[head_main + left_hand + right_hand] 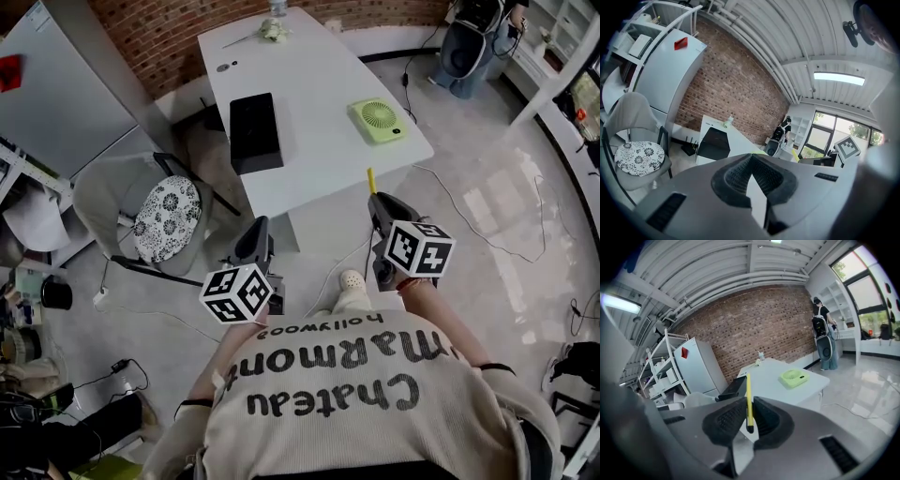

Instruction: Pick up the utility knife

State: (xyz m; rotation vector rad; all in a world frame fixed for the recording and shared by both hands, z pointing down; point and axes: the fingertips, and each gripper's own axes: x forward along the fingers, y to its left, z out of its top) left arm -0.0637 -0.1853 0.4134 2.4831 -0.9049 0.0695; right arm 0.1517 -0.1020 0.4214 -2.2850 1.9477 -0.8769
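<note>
White tabletop (pixel 319 84) ahead of the person, chair (pixel 164 220) to its left. On the tabletop: black box (pixel 255 131) at left, green fan (pixel 379 119) at right. Left hand-held gripper (pixel 751 159) is clenched with nothing in it, low and near the person. Right hand-held gripper (pixel 381 202) is grasping the knife (pixel 748 399): thin yellow body pinched between the pads, standing up past the jaw tips, in the air just short of the tabletop's near edge. Step: pickup looks done, knife off the tabletop and carried. Next move calls for steady pressure, since a body this thin could pivot in the pads, and for keeping the left one clear.
</note>
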